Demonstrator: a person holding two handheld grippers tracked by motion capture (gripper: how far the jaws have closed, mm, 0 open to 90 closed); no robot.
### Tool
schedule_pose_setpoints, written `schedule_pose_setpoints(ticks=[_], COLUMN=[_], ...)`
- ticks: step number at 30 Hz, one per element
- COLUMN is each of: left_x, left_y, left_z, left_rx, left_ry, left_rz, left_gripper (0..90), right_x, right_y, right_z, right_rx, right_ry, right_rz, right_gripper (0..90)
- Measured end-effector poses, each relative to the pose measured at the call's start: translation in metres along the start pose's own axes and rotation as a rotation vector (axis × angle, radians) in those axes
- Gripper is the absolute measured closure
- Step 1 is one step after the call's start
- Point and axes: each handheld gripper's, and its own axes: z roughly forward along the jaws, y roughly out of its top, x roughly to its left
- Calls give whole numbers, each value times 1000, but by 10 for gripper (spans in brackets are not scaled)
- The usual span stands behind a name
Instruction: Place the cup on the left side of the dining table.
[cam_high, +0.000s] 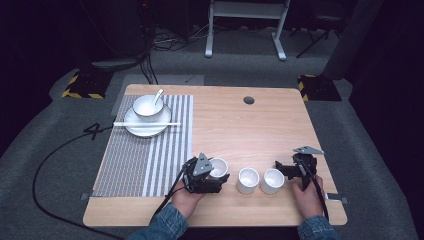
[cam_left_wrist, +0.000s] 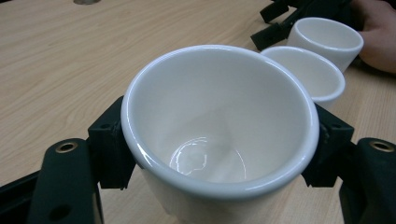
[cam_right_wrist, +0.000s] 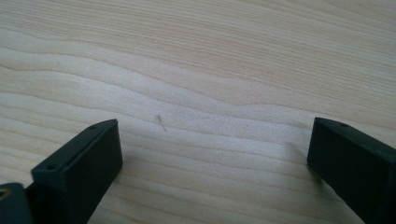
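My left gripper (cam_high: 216, 176) pinches a white cup (cam_left_wrist: 219, 130) at its rim, near the desk's (cam_high: 240, 130) front edge. Just right of it stand a second cup (cam_high: 248, 180) and a third cup (cam_high: 272, 180). My right gripper (cam_right_wrist: 210, 154), jaws spread over bare wood, sits beside the third. Farther off, a bowl (cam_high: 148, 107) rests on a plate (cam_high: 145, 128).

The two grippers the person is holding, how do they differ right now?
The left gripper is shut on a white cup, its jaws pressing the cup's sides; the right gripper is open with bare wooden table between its jaws. The left gripper sits beside the striped placemat; the right gripper sits past the other two cups, nearer the table's right edge. Both are black, hand-held and trail a cable.
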Motion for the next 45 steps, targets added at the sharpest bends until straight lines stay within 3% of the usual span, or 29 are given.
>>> schedule_pose_setpoints(ticks=[17,29,42,45], left_x=[37,57,95,108], left_y=[25,34,38,38], left_z=[-33,-41,-49,-50], left_rx=[-45,-52,-68,-73], left_ry=[93,129,176,217], left_rz=[-13,-14,-52,-50], left_gripper=[275,275,275,275], right_x=[0,0,0,0], right_y=[0,0,0,0], right_z=[0,0,0,0], right_rx=[1,0,0,0], right_ry=[0,0,0,0], right_rz=[-1,0,0,0], right_gripper=[31,31,31,31])
